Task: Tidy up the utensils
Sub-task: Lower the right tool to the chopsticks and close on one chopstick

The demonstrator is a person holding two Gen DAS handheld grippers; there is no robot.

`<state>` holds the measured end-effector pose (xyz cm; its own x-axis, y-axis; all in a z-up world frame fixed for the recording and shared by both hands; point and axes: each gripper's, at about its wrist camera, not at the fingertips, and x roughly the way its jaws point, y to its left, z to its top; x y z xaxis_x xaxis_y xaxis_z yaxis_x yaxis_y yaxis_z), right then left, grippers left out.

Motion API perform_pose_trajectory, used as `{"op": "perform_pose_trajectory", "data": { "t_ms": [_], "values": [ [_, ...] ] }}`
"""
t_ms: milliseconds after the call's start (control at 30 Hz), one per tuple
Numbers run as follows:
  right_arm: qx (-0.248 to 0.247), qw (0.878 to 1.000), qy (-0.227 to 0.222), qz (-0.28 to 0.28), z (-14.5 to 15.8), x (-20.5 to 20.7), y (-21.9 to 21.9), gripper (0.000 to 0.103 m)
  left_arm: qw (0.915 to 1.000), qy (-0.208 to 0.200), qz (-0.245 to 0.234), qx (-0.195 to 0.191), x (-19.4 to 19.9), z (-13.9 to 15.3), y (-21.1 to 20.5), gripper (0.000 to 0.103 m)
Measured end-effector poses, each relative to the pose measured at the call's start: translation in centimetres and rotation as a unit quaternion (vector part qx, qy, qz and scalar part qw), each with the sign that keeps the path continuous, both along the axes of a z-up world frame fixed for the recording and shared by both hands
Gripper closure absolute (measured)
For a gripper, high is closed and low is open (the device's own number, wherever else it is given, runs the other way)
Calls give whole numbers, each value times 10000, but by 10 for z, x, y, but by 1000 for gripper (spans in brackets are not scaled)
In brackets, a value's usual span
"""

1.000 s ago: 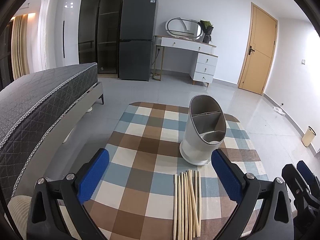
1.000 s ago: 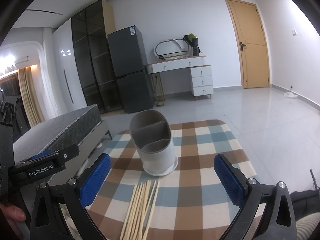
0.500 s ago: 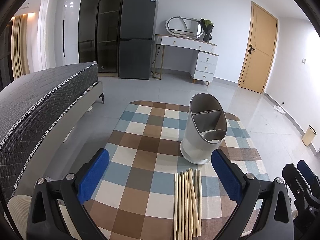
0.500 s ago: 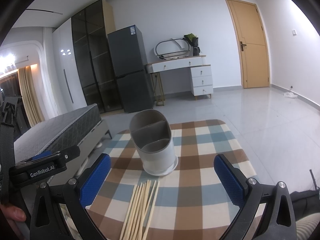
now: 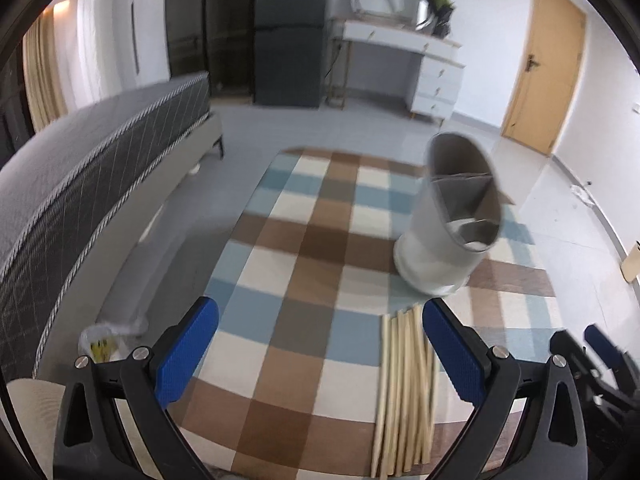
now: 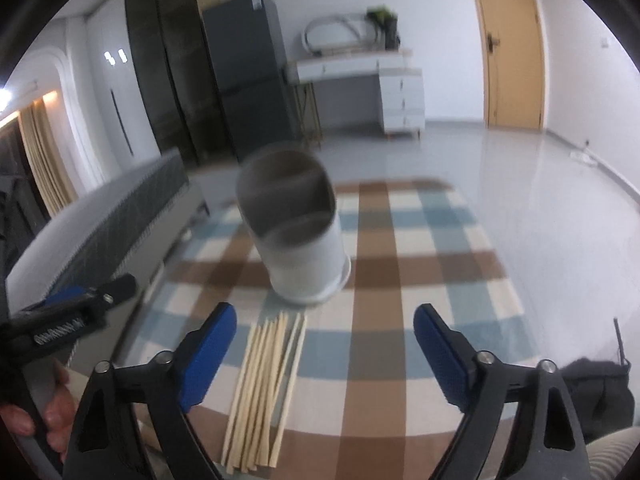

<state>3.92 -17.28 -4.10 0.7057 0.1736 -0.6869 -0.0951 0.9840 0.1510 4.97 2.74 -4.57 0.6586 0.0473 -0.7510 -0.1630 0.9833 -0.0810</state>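
Note:
A grey and white utensil holder with inner dividers stands upright on the checked tablecloth; it also shows in the right wrist view. Several light wooden chopsticks lie side by side in front of it, near the table's front edge, and show in the right wrist view too. My left gripper is open and empty, above the cloth to the left of the chopsticks. My right gripper is open and empty, just right of and above the chopsticks.
A grey bed runs along the table's left side. A plastic bag lies on the floor by the table's left front corner. A fridge, a white dresser and a wooden door stand far behind.
Both grippers have moved down and forward toward the table; both views are now blurred by motion. The left gripper has shifted left, so the chopsticks sit by its right finger. Chopsticks and holder have not moved.

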Motion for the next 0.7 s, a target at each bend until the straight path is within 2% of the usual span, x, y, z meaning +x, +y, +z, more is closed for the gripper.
{"op": "perform_pose_trajectory", "data": {
  "t_ms": [67, 133, 200, 367, 600, 667, 700],
  "values": [
    [-12, 9984, 518, 213, -18, 20, 7, 32, 9995, 234, 130, -186, 8, -8, 8, 4],
    [-76, 9960, 824, 331, -34, 34, 13, 35, 9982, 418, 276, -335, 15, -14, 15, 4],
    [-209, 9936, 1038, 400, -47, 46, 19, 38, 9967, 582, 389, -409, 22, -19, 21, 4],
    [-526, 9848, 1545, 593, -81, 78, 32, 61, 9919, 912, 571, -672, 32, -28, 32, 4],
    [-797, 9759, 1861, 814, -104, 104, 47, 64, 9868, 1192, 651, -888, 43, -37, 38, 4],
    [-942, 9718, 1993, 840, -113, 111, 51, 76, 9856, 1260, 665, -908, 45, -39, 39, 4],
    [-994, 9706, 2027, 834, -116, 113, 52, 77, 9851, 1288, 677, -920, 45, -40, 40, 4]
  ]
}}
